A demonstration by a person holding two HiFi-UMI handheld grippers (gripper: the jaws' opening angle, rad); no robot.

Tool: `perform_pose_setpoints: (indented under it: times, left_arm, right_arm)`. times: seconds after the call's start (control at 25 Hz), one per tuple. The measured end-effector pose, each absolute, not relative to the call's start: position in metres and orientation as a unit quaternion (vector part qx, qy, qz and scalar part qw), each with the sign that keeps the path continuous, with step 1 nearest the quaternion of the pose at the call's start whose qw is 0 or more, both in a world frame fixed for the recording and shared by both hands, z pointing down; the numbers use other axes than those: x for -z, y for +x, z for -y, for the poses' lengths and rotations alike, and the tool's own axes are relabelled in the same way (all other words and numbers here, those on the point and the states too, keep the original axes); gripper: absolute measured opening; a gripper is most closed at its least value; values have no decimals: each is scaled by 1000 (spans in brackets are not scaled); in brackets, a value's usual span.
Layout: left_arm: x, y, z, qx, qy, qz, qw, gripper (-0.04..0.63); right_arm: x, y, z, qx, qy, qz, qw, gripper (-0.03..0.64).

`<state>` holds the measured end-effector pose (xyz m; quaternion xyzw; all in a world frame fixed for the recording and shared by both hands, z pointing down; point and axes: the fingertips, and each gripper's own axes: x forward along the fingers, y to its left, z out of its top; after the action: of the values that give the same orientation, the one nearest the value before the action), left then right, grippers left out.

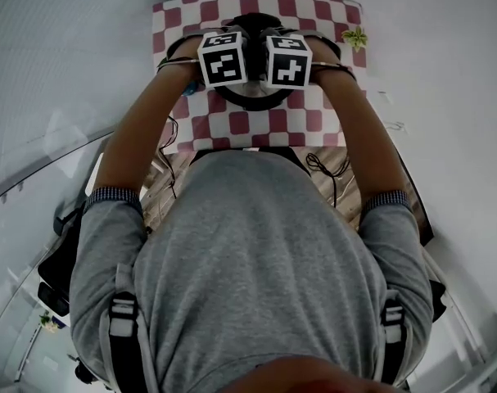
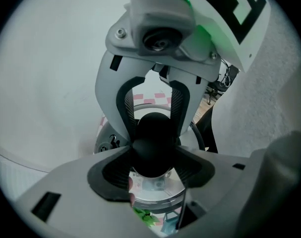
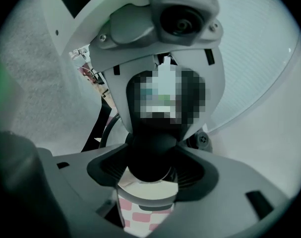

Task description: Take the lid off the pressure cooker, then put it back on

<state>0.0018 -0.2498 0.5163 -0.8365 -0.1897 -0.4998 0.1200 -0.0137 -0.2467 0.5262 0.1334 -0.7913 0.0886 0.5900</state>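
The pressure cooker (image 1: 250, 99) stands on a red-and-white checked cloth (image 1: 314, 121), mostly hidden under my two grippers. Both meet over its lid, marker cubes side by side, left gripper (image 1: 224, 58) and right gripper (image 1: 288, 60). In the left gripper view the black round lid knob (image 2: 152, 143) sits between my left gripper's (image 2: 151, 168) ribbed pads, which press on it, with the shiny metal lid (image 2: 155, 198) below. In the right gripper view the same knob (image 3: 151, 152) is clasped by my right gripper (image 3: 151, 171). Each view shows the other gripper's jaws on the knob's far side.
A small green plant-like thing (image 1: 354, 37) lies at the cloth's far right corner. A black cable (image 1: 322, 167) loops near the table's front edge. White walls stand close on both sides. The person's body fills the lower head view.
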Motion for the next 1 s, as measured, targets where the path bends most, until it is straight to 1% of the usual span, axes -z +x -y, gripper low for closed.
perform_pose_setpoints:
  times: [0.8, 1.0]
  left_arm:
    - [-515, 6, 255, 505, -863, 16, -4, 293]
    - [-516, 6, 256, 487, -873, -6, -6, 304]
  right_arm:
    - [-528, -10, 244, 52, -2, 776, 629, 308]
    - [-527, -11, 246, 66, 6, 782, 620, 316]
